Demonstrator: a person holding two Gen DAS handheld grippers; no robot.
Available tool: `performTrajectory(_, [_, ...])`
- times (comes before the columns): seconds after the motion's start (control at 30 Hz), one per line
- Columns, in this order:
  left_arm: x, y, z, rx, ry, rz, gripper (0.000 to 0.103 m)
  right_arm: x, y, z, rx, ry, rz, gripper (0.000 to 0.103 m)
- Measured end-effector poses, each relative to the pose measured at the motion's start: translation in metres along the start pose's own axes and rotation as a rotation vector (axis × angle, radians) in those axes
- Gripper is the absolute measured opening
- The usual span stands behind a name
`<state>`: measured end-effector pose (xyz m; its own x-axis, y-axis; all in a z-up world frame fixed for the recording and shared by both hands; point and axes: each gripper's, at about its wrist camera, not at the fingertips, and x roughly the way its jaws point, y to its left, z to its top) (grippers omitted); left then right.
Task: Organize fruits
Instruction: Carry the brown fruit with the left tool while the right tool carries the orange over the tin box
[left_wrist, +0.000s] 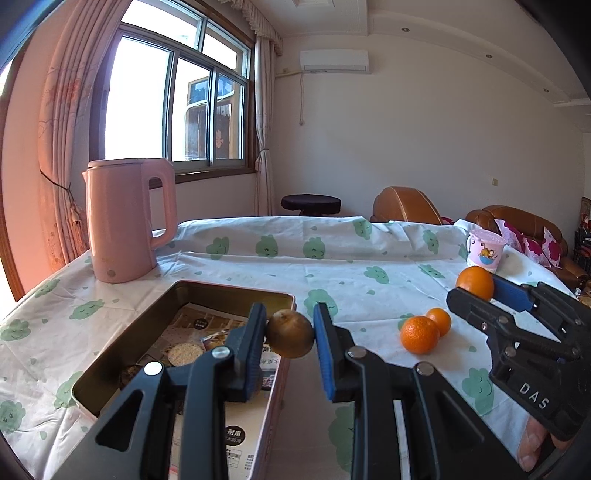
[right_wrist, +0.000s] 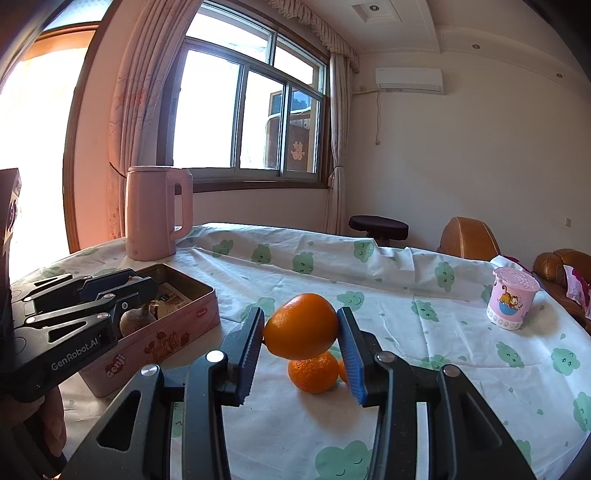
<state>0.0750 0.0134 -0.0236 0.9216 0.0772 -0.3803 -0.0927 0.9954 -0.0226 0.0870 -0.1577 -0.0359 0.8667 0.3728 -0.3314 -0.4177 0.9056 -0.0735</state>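
Observation:
My left gripper (left_wrist: 290, 334) is shut on a small brown round fruit (left_wrist: 290, 333) and holds it above the right wall of an open pink tin box (left_wrist: 236, 290). From the right wrist view the same gripper (right_wrist: 127, 291) hangs over the tin (right_wrist: 166, 332), with the brown fruit (right_wrist: 137, 320) below its fingers. My right gripper (right_wrist: 301, 326) is shut on a large orange (right_wrist: 301, 326) lifted off the tablecloth; in the left wrist view it (left_wrist: 476, 291) grips that orange (left_wrist: 475, 282) at the right. Two small oranges (left_wrist: 419, 334) (left_wrist: 439, 320) lie on the cloth, and they show under the held orange (right_wrist: 313, 373).
A pink kettle (left_wrist: 123, 218) stands at the table's far left behind the tin. A pink lidded cup (left_wrist: 484, 252) sits at the far right near the table edge. Printed paper lines the tin. A stool (left_wrist: 310, 205) and brown sofa (left_wrist: 517, 221) lie beyond the table.

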Motion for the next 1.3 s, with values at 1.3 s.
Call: performTrajectory(1.3, [-0.010, 0.079, -0.013, -0.053, 0.059, 0.165, 0.028, 0.024, 0.107, 0.012, -0.158, 0.017, 0.208, 0.043])
